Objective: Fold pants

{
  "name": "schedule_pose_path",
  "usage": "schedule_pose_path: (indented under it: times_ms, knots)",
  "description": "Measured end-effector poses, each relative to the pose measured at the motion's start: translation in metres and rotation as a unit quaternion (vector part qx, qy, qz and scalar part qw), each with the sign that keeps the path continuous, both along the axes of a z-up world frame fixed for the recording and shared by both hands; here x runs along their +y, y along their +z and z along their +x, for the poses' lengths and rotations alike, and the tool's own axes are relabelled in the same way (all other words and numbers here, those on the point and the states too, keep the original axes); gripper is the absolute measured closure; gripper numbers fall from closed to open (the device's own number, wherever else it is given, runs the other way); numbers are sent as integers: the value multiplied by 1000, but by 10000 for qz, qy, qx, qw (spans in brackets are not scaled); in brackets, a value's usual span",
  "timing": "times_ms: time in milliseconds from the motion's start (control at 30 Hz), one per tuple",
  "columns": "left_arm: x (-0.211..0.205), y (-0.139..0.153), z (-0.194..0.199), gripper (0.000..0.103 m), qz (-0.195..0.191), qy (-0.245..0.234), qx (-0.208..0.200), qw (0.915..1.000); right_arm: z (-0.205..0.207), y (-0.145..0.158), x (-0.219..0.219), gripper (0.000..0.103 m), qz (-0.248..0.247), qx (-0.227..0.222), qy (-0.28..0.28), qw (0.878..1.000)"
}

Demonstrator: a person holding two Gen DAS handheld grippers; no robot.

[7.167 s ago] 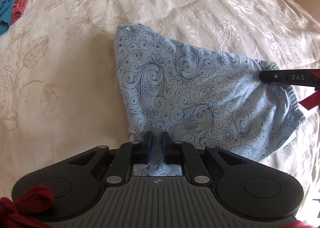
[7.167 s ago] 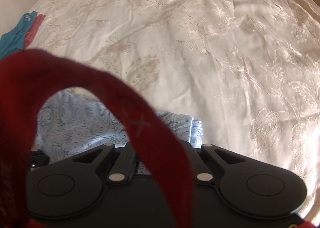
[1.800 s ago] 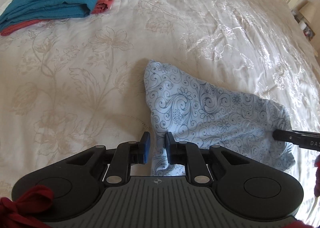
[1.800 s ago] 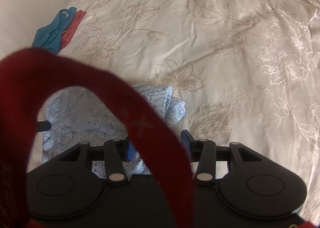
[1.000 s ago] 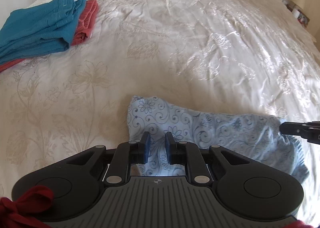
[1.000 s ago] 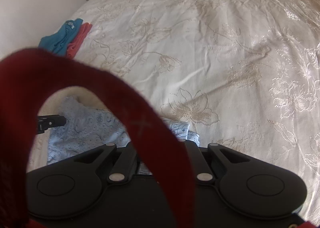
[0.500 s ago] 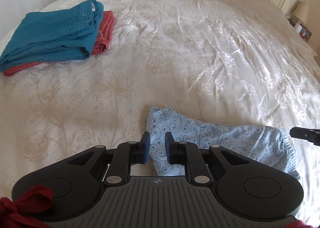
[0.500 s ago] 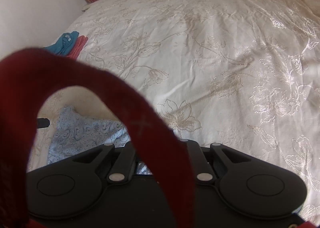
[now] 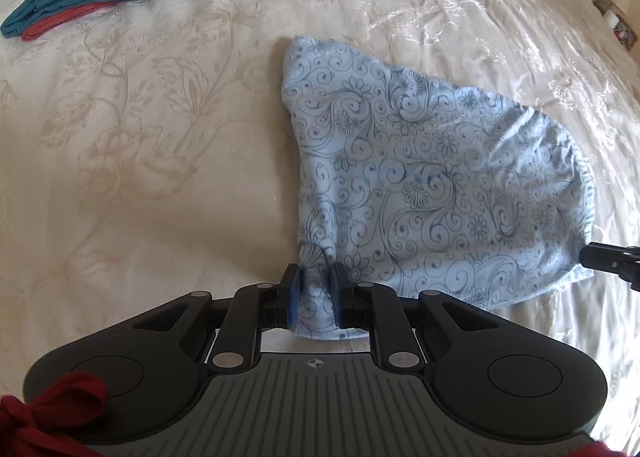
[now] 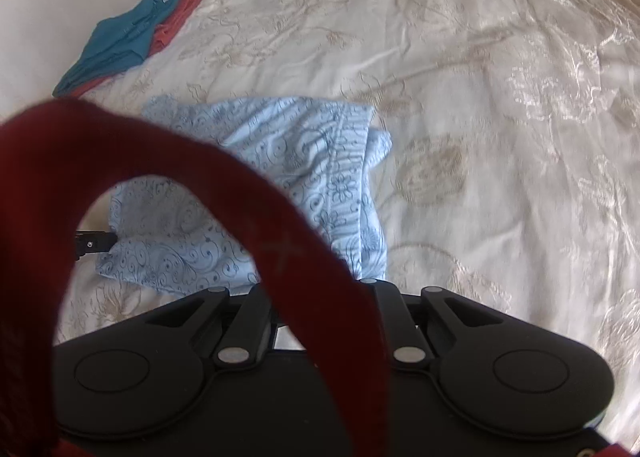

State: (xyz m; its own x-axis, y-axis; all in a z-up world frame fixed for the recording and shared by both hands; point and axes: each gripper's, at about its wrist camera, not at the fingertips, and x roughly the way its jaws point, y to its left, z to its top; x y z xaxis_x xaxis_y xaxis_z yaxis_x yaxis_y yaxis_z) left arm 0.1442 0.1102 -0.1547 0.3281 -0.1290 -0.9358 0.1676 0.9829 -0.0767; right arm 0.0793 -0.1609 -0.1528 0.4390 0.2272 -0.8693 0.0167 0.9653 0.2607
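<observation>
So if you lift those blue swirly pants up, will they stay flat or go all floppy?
Probably floppy: the blue pants already bunch into folds where the left gripper pinches them. They look thin and light, so they would likely droop between two held corners. On the smooth bedspread they may also slide easily.

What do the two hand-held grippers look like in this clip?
Both are matte black plastic with two round caps and silver pivot pins on the linkage arms. The left gripper has blue pads on its fingers and a grey ribbed deck with a small crosshair mark. A dark red cloth strap loops across the right wrist view, hiding the right gripper's fingers; a red knot sits at the left one's corner.
</observation>
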Motion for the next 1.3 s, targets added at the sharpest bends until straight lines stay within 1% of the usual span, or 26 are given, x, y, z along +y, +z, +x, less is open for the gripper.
schedule_pose_path:
  times_ms: [100,233,333,500,600,733,833,900,967,1133,1267,1300]
  knots:
    - [2,1,-2,86,-28,13,8,10000,-6,-4,-2,84,-6,121,-7,9999]
    - [8,3,-4,86,-122,132,92,9998,-8,0,-5,83,-19,118,-88,9999]
    - [9,2,-9,86,-98,75,128,9998,-14,13,-6,83,3,-84,-176,9998]
    - [11,0,-16,86,-147,156,222,9995,-18,37,2,82,-225,-554,-132,9981]
    - [11,0,-20,86,-118,117,245,9996,-12,41,7,80,-230,-699,-76,9973]
    - [11,4,-23,86,-80,112,261,9996,4,25,12,80,-243,-592,-18,9979]
    - [12,12,-26,86,-47,174,216,9996,13,5,12,80,-213,-180,-61,9996]
    - [12,19,-28,86,-4,216,189,9996,15,-1,11,81,-220,-24,-128,9997]
    - [11,27,-28,86,47,218,136,9997,11,5,10,80,-167,-27,-213,9996]
    - [-2,52,-28,86,117,200,-24,9997,-4,36,13,79,-186,-176,-347,9991]
    - [-12,79,-33,86,45,172,-321,9993,-15,60,19,78,-138,-284,-496,9983]
    - [-14,86,-34,86,36,154,-382,9991,-18,68,21,75,-136,-336,-508,9981]
